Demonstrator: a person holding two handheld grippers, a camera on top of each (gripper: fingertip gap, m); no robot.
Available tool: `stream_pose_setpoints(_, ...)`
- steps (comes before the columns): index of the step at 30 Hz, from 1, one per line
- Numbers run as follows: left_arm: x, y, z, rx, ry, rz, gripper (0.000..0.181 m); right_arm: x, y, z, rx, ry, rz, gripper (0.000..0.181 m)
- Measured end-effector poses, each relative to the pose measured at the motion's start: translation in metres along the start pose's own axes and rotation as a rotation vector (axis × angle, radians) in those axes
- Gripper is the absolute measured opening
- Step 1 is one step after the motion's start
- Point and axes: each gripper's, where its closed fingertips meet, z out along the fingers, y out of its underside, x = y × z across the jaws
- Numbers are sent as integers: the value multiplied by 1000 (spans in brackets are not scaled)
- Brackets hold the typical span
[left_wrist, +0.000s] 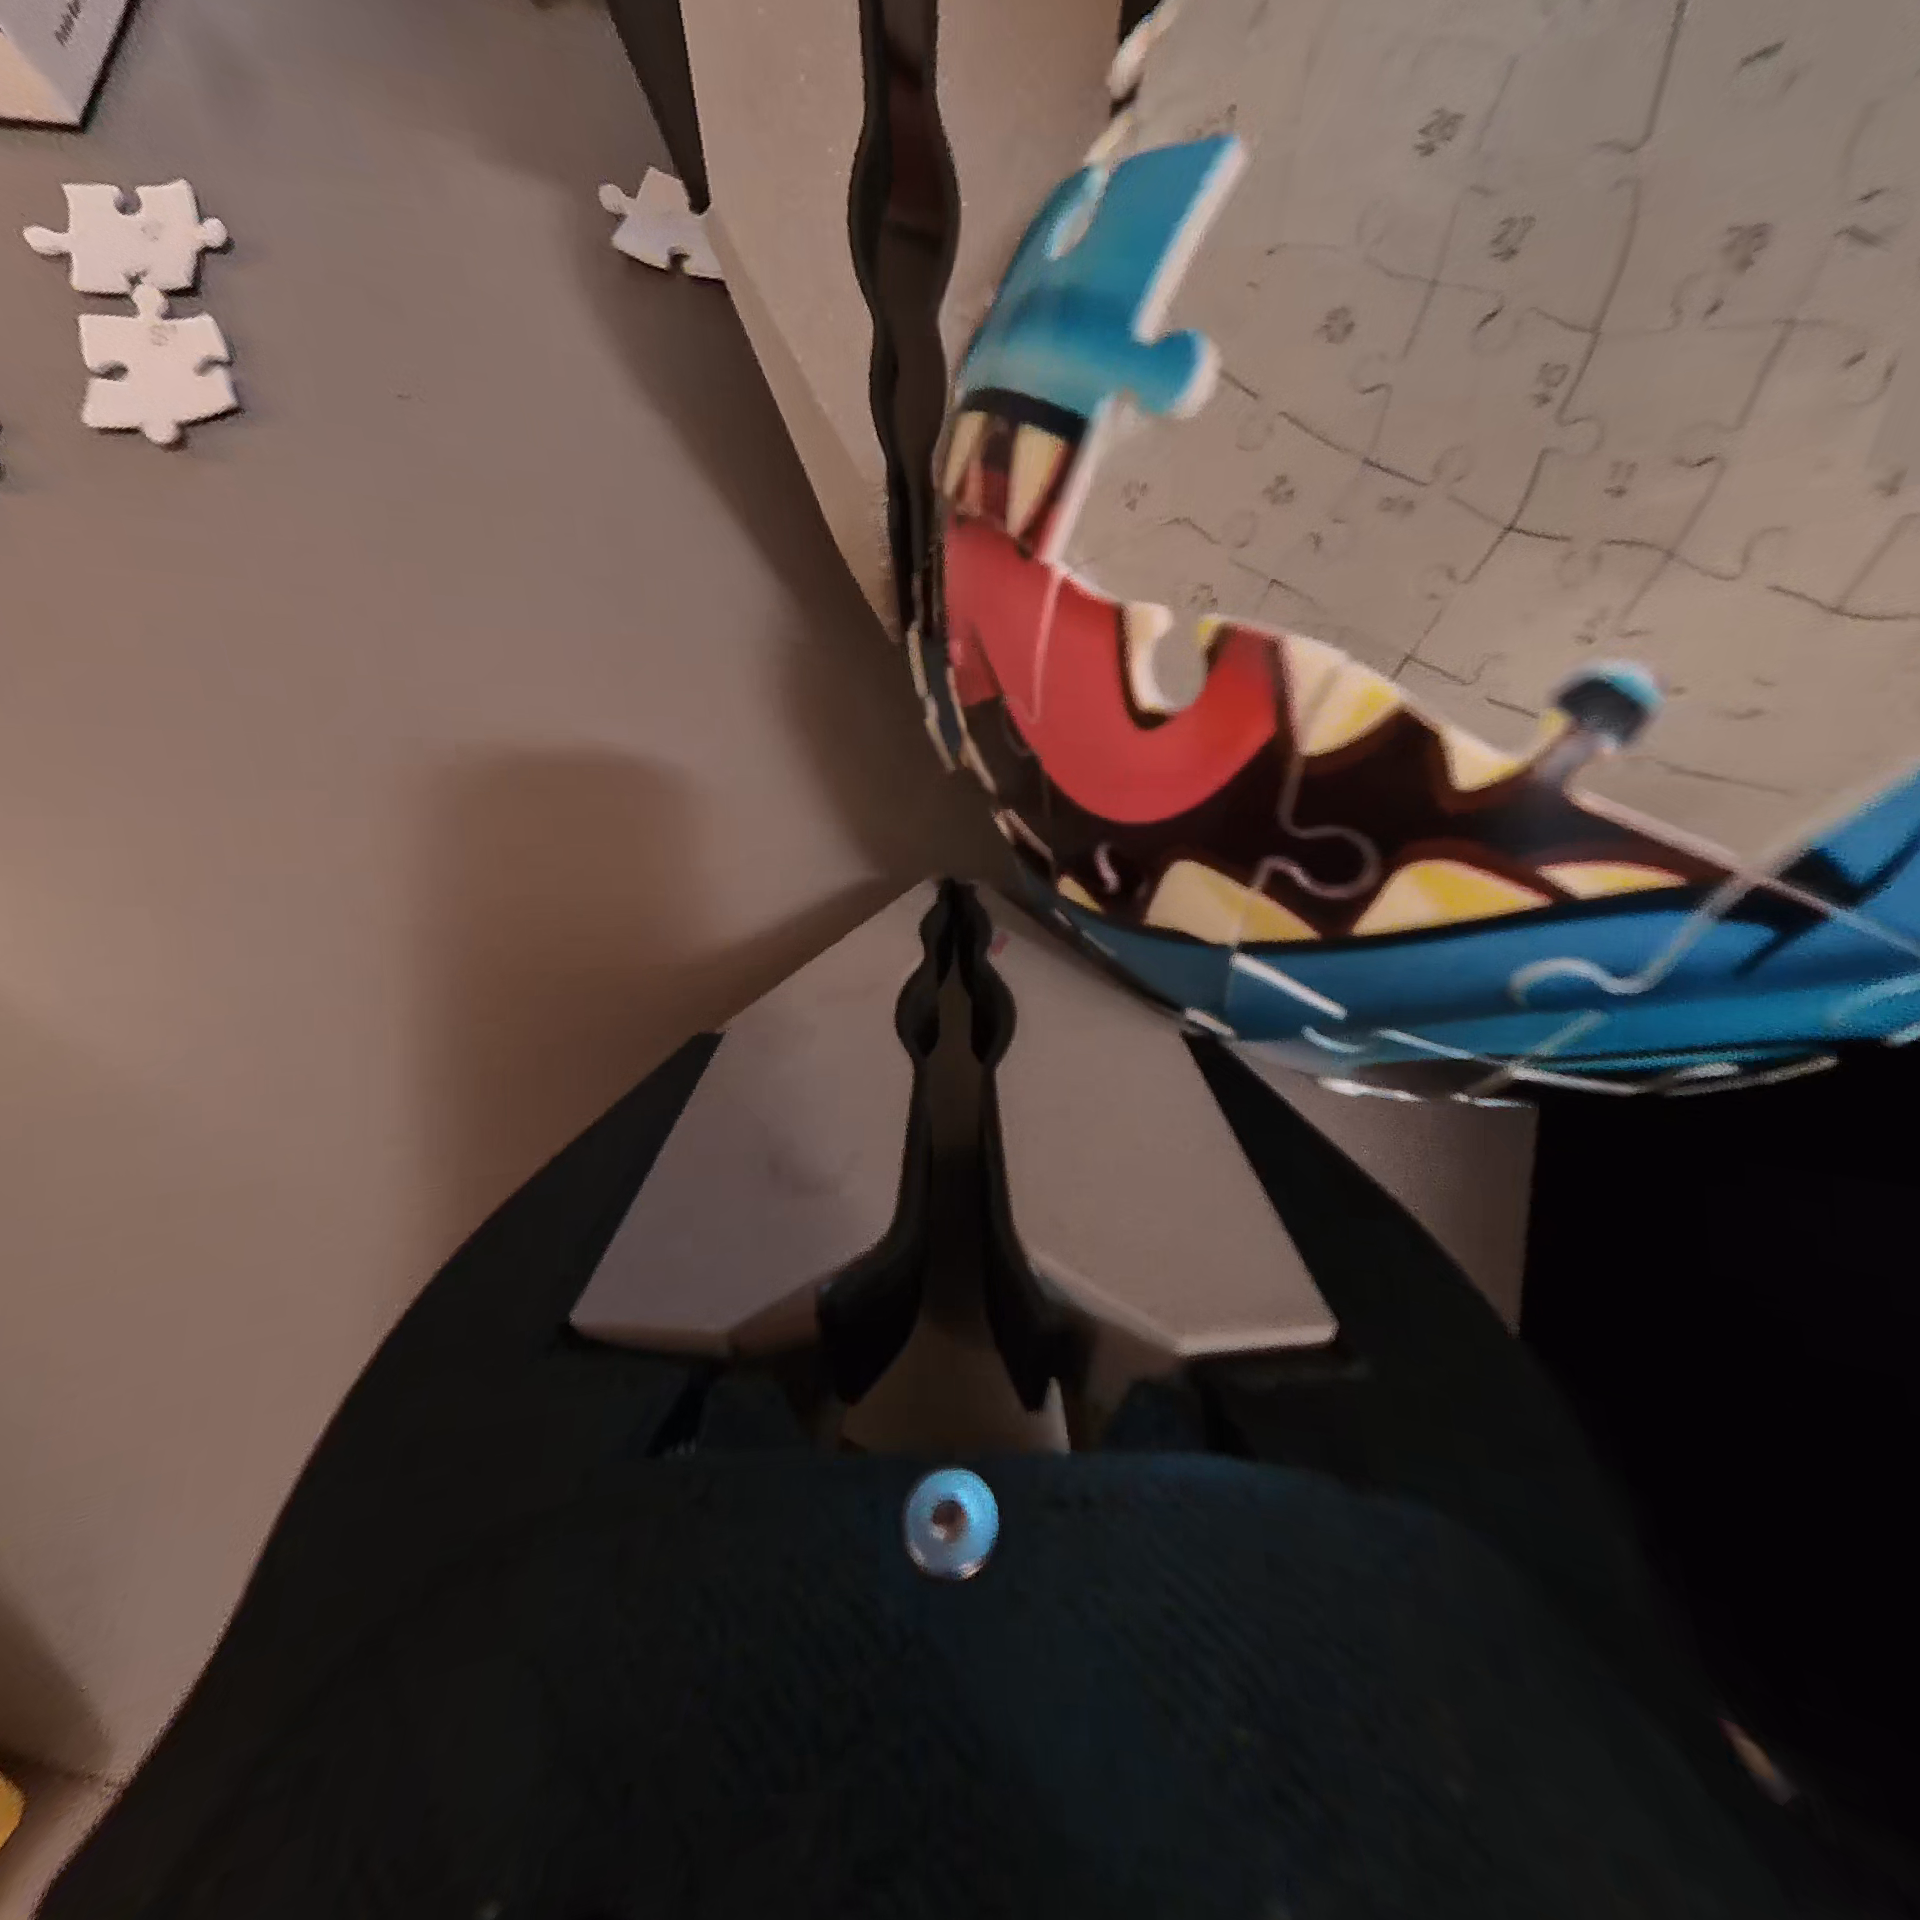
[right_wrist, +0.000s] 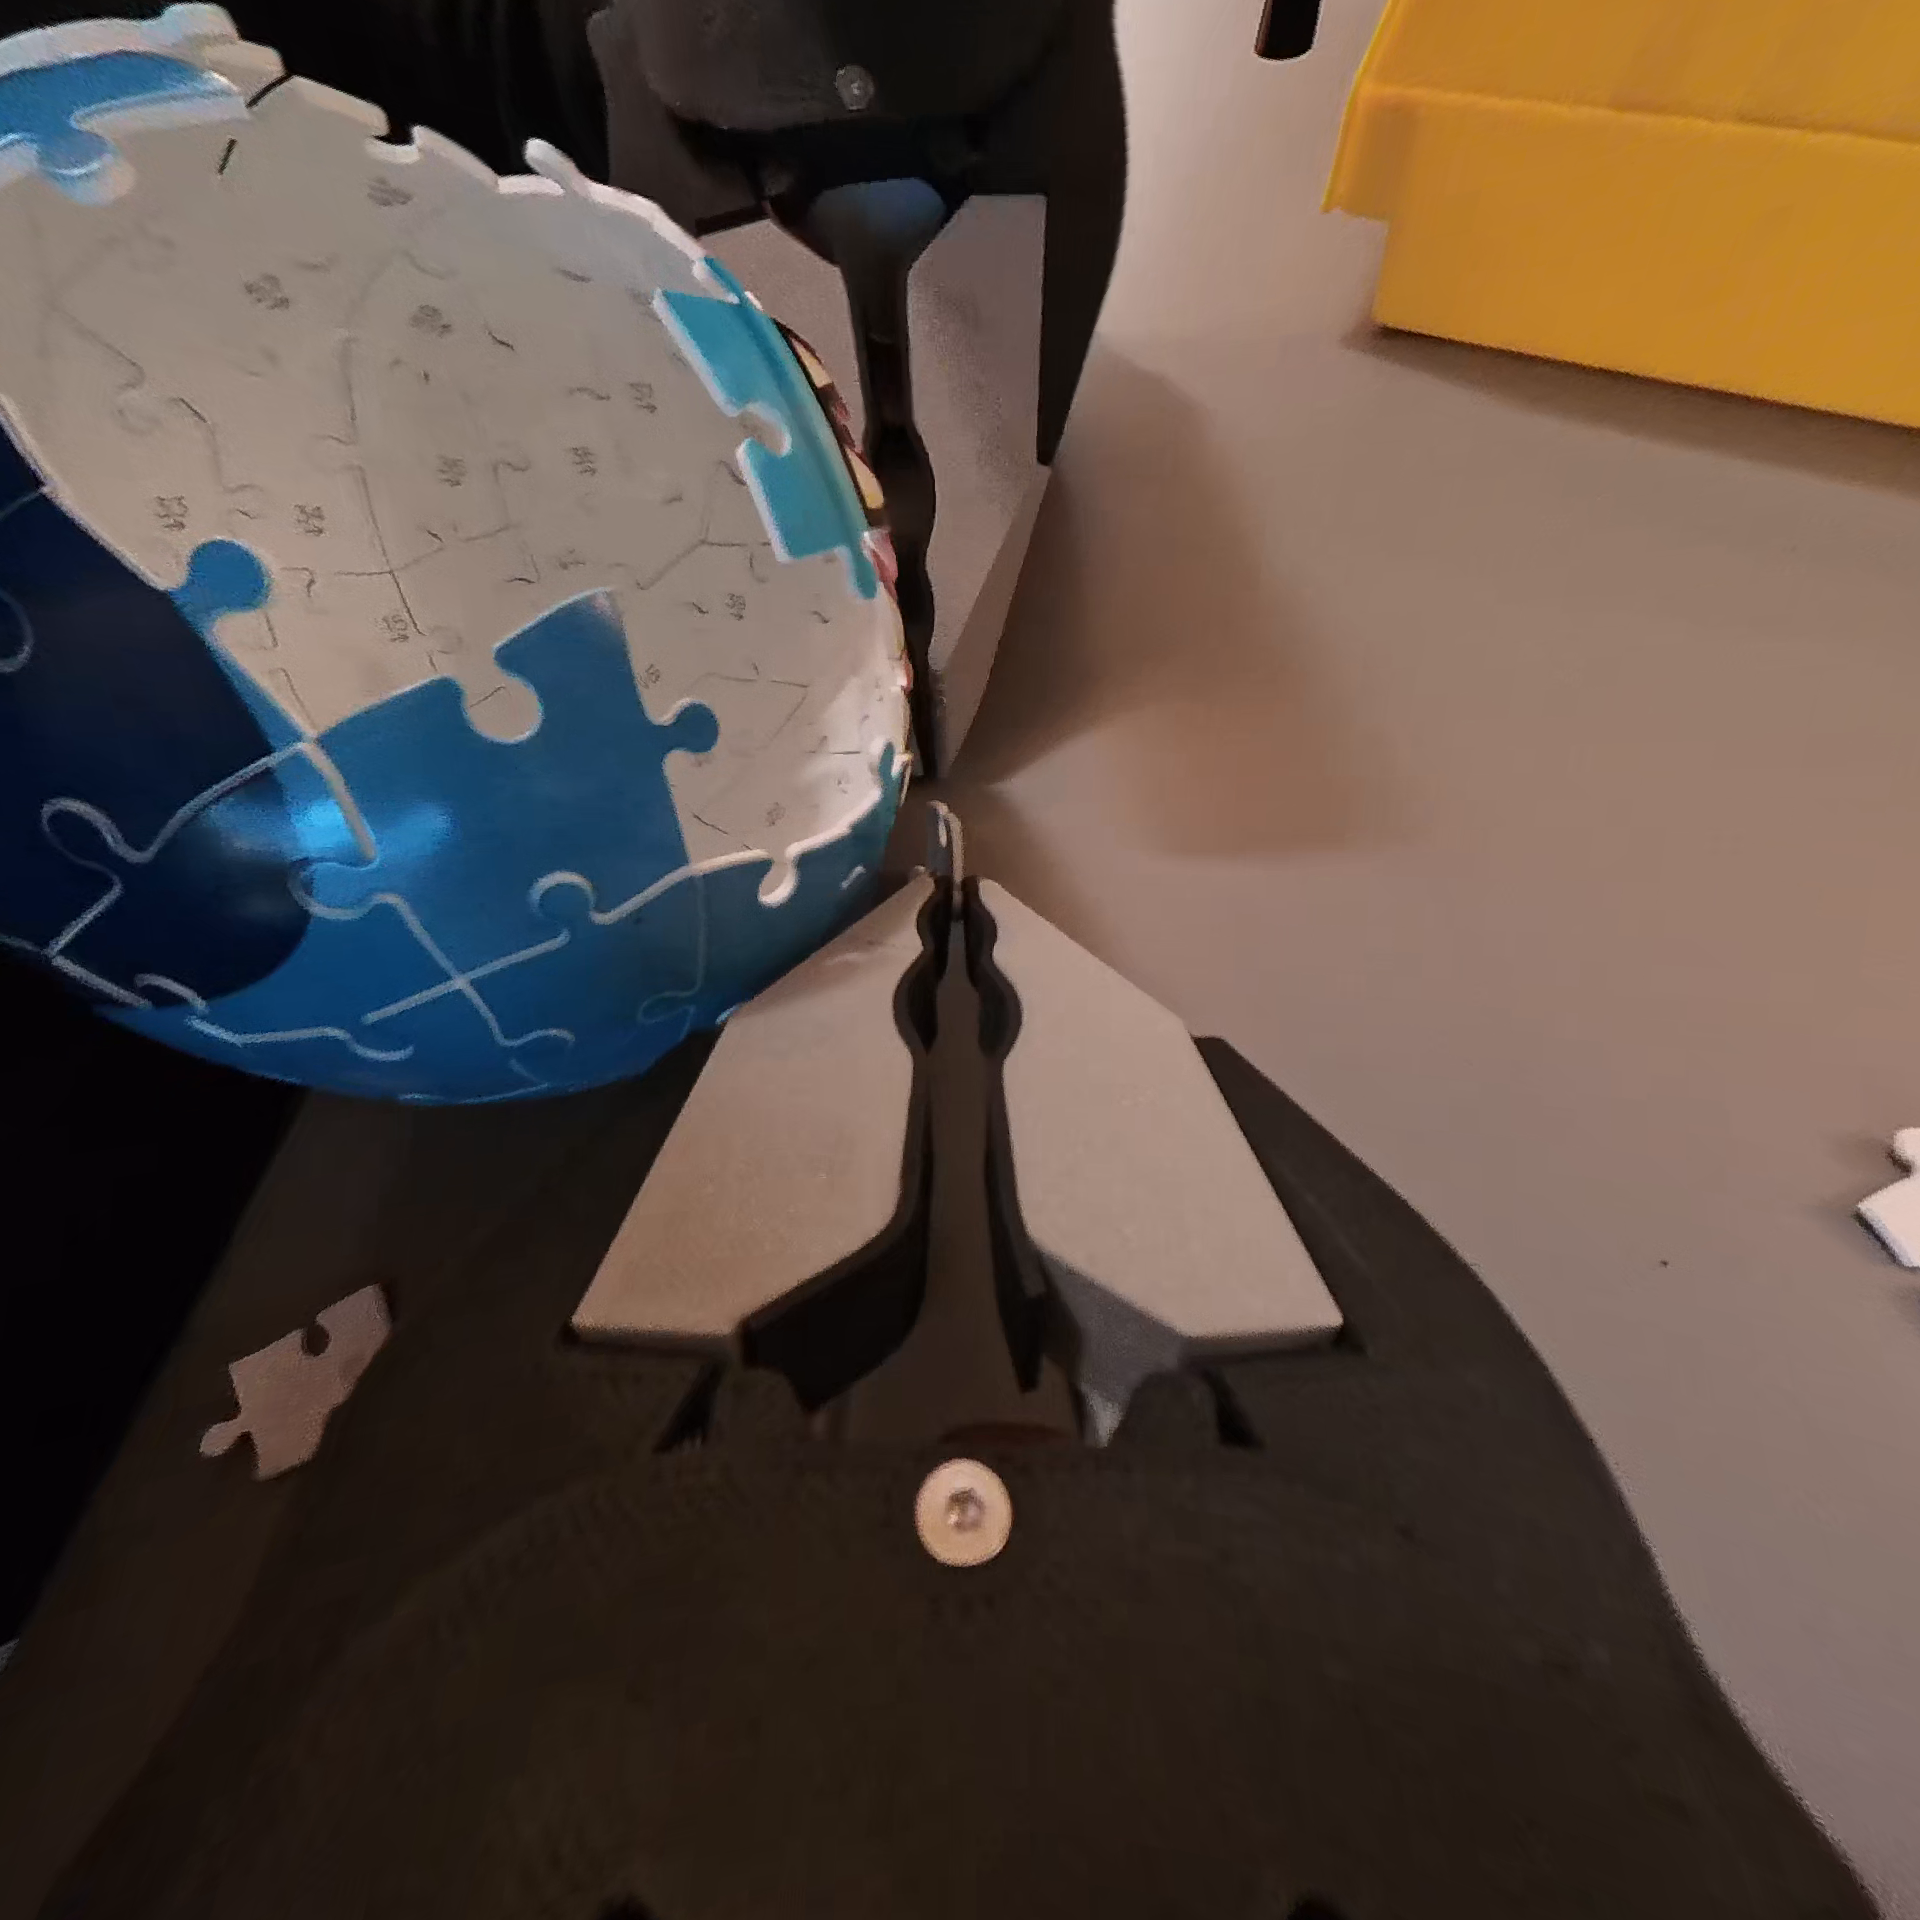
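A partly built puzzle ball (left_wrist: 1351, 540) hangs in the air as an open shell. It has a blue printed outside with a toothed mouth and a grey numbered inside, and it also shows in the right wrist view (right_wrist: 416, 623). My left gripper (left_wrist: 951, 899) is shut with its tips at the shell's rim. My right gripper (right_wrist: 945, 862) is shut on a thin bit of that rim. The two grippers face each other tip to tip. The right one shows from above in the left wrist view (left_wrist: 914, 613), and the left one likewise in the right wrist view (right_wrist: 925, 753).
Loose white puzzle pieces (left_wrist: 135, 239) lie on the grey table (left_wrist: 416, 727), with another (left_wrist: 665, 223) behind the far gripper. A yellow bin (right_wrist: 1662, 208) stands at the back right. A grey piece (right_wrist: 301, 1371) lies on a dark surface, and a white piece (right_wrist: 1891, 1216) lies at the right edge. The grippers' ends are close to 4 cm from one another. The grey piece (right_wrist: 301, 1371) is about 15 cm from both grippers' fingertips.
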Motion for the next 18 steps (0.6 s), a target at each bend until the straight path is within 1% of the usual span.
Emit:
stream_pose_setpoints(4,0,0,0,-3,-106,116,0,-3,0,0,0,-21,24,0)
stream_pose_setpoints(6,0,0,0,-4,-135,153,0,0,-1,-1,8,-9,42,0)
stream_pose_setpoints(8,3,0,0,-3,-126,168,0,7,-8,-6,59,23,58,0)
stream_pose_setpoints(13,2,0,0,-3,-50,70,0,24,-22,-19,166,10,110,0)
stream_pose_setpoints(15,2,0,0,-3,-39,63,0,29,-32,-26,219,-25,154,0)
stream_pose_setpoints(18,6,0,0,-3,18,39,0,30,-46,-34,299,-97,228,0)
